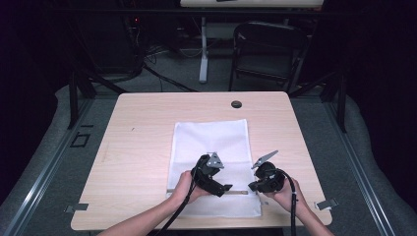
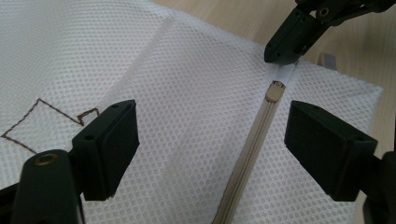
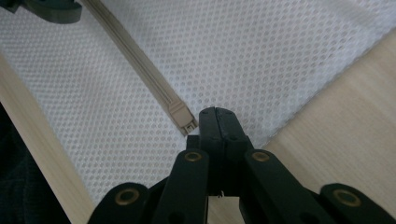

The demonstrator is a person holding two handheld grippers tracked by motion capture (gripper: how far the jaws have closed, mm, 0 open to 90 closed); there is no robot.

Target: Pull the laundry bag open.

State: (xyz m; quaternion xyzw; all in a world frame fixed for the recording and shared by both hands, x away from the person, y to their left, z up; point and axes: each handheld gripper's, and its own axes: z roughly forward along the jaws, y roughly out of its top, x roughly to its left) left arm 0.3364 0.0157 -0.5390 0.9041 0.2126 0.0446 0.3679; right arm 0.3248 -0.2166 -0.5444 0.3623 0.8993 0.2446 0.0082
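Table: a light wooden table [image 1: 137, 142] carries the white mesh bag [image 1: 211, 142], which lies flat in the middle, its near edge close to the person's side.
Mesh bag: in the left gripper view the mesh bag [image 2: 196, 116] shows a brown stitched outline [image 2: 46, 116] at the left.
Zipper: a beige zipper [image 2: 250, 154] runs across the near part of the bag; in the high view it is the thin line [image 1: 241, 192] between the two grippers. Its end piece [image 2: 274, 91] is closed.
White tab: a small white strip [image 2: 286, 73] continues from the end of the zipper.
Left gripper: the left gripper [image 1: 227, 187] is over the near part of the bag. In its own view the left gripper [image 2: 212, 144] has its jaws wide apart, one on each side of the zipper, just above the mesh. The pads do not press on anything.
Right gripper: the right gripper [image 1: 252, 186] is at the right end of the zipper, near the bag's right edge. In its own view the right gripper [image 3: 215, 122] has its jaws pressed together, tips just beside the zipper end [image 3: 182, 116]. In the left gripper view its tips [image 2: 280, 56] sit on the white strip and seem to pinch it.
Hands: the left hand [image 1: 184, 187] and the right hand [image 1: 285, 196] come in from the bottom edge.
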